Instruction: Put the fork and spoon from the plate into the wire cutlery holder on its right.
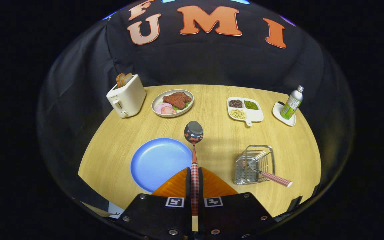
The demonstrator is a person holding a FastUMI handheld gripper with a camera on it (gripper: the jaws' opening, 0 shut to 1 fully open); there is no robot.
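My gripper point(194, 173) is shut on the red-checked handle of the spoon point(193, 133), whose shiny bowl points away from me above the table. The blue plate point(155, 163) lies bare just left of the fingers. To the right of the fingers stands the wire cutlery holder point(254, 164). The fork point(272, 177) rests inside it, its red-checked handle leaning out toward the near right.
Along the far side of the round wooden table point(218, 140) stand a white toaster point(126, 96) with bread, a plate of meat point(172, 102), a divided dish of beans point(244, 109) and a bottle point(292, 102) on a white coaster.
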